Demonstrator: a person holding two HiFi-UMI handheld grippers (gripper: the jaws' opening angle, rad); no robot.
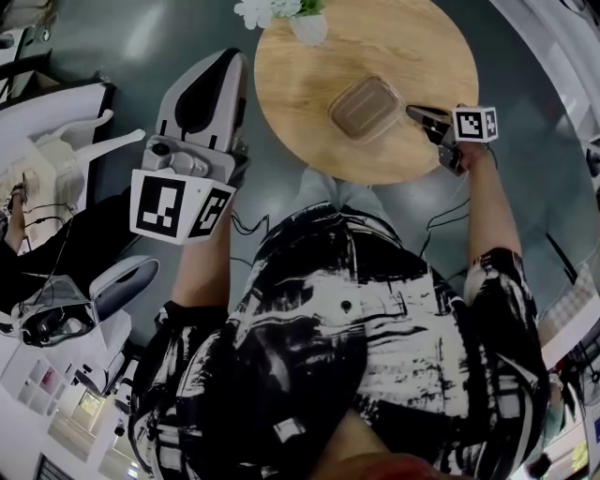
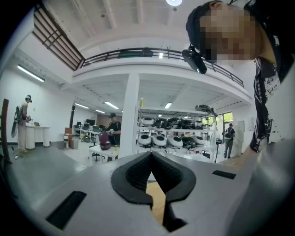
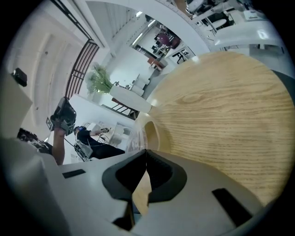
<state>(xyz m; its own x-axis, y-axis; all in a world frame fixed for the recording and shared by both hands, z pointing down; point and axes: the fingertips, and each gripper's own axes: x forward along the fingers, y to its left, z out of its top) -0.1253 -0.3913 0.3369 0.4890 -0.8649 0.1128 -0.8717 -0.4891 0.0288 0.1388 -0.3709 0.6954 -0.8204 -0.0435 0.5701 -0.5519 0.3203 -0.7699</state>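
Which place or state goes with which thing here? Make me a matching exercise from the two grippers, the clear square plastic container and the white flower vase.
Things:
1. left gripper
2. right gripper
3. clear square plastic container
4. white flower vase

Places or states:
a. at the far edge of the round wooden table
b. raised off to the side of the table, jaws together on nothing
c. near the middle of the table
d. jaws shut at the container's rim

Pairs: 1-b, 2-d, 3-c, 4-a

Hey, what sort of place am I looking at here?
Probably an indoor robotics lab or open-plan workshop. Shelves of white rounded devices, people at desks and a railed mezzanine show in the left gripper view; the right gripper pinches a clear container on a round wooden table.
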